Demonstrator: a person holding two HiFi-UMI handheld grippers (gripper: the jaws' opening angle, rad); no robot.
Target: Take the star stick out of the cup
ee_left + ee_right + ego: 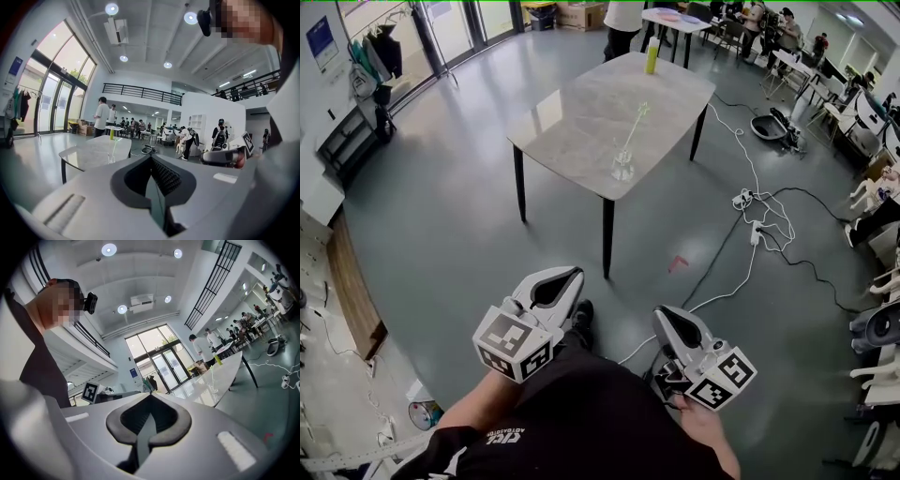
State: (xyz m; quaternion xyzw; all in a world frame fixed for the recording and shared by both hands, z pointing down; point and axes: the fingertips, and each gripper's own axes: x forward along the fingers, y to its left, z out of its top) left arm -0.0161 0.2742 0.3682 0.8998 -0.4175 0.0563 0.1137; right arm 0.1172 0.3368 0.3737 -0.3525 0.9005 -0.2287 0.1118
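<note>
- As I judge it, the task is at its very start. The person stands well back from the counter [572, 112], and the cup [622, 169] with the star stick [636, 122] in it is untouched.
- The cup sits at about 12 o'clock from the person, close to the counter's near edge. The stick rises out of it, leaning a little toward 1 o'clock. A yellow-green bottle [652, 54] stands at the counter's far end.
- The left tool [561, 278] is held low in front of the body at 7 o'clock in the head view. Its jaws are pressed together with nothing between them.
- The right tool [668, 317] sits at 5 o'clock, and its jaws are likewise together and empty.
- The next move calls for walking up to the counter, keeping clear of the cables [759, 220] on the floor off toward 2 o'clock. One tool then has to part its jaws and close on the stick's thin shaft above the rim.
- The clear cup looks light and could tip or lift with the stick, so the other tool may need to steady it.
- Only the head view shows how far off the counter is and where the cup stands on it.
- The left gripper view shows the counter side-on, with cup and stick a small pale shape at 11 o'clock above its jaws and people beyond.
- The right gripper view shows the stick as a faint line at 2 o'clock, and I cannot make out the cup there.
- Both gripper views show the pads meeting edge to edge.
</note>
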